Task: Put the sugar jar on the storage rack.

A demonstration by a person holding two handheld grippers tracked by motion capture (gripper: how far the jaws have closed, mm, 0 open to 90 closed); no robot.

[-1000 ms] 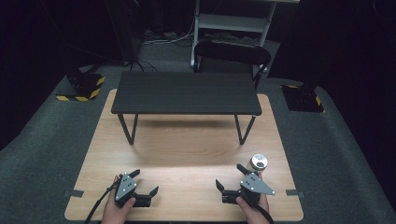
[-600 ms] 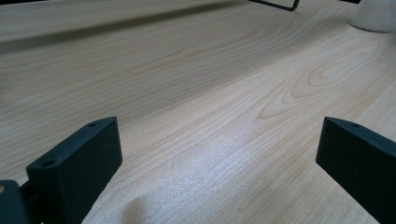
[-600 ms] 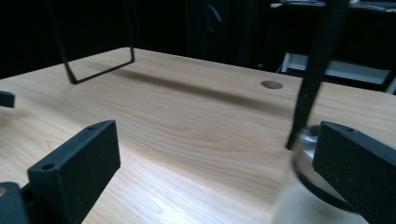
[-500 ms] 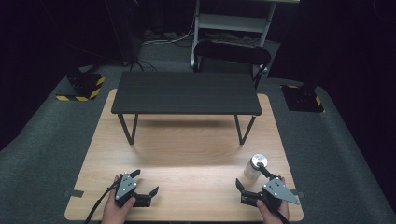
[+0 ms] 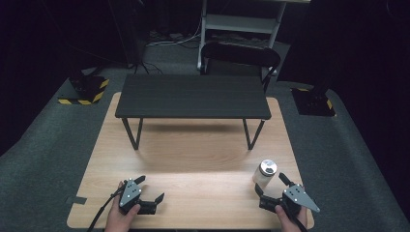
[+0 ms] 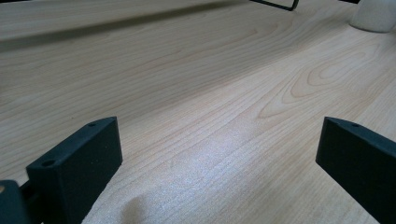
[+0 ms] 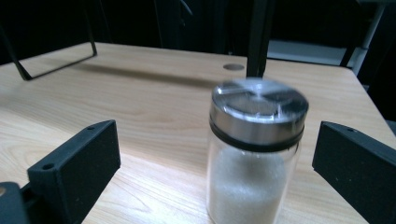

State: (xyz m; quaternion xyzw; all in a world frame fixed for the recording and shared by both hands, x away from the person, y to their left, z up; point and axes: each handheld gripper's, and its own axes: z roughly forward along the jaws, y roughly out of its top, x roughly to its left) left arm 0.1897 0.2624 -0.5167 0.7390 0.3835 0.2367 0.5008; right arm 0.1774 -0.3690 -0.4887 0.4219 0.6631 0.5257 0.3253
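Note:
A clear glass jar with a metal lid, half full of white grains, stands upright near the table's front right. In the right gripper view the jar rises between my two black jaws, a bit ahead of them and nearer the right jaw, touching neither. My right gripper is open just behind the jar. Over at the front left, my left gripper rests open above bare wood; its view has the left gripper with nothing between the jaws and the jar's base far off.
A low black bench on thin metal legs stands across the far half of the wooden table. A black chair and a grey shelf unit are beyond the table. Grey carpet surrounds it.
My right gripper has shifted to the right and slightly toward the front edge, now lined up behind the jar. The jar and my left gripper have stayed put.

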